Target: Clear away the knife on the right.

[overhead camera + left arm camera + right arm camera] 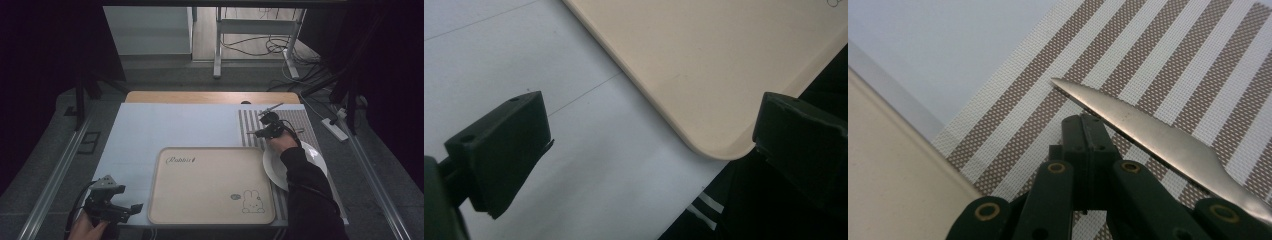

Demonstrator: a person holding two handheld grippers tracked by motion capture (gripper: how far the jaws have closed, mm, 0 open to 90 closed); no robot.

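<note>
Striped placemat (1168, 60) under shiny pointed knife (1148, 130), serrated edge.

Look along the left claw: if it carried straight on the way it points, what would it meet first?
Probably the rounded corner of the beige tray, which lies ahead between the open jaws of the left claw, above the white table cover; depth is unclear.

Dim room, dark at both sides. Grey floor (165, 75). White table frame (260, 30) at twelve o'clock, tangled cables (280, 47) beneath it. Power strip (336, 129) at three o'clock. Metal rail (55, 175) at nine o'clock.
</note>
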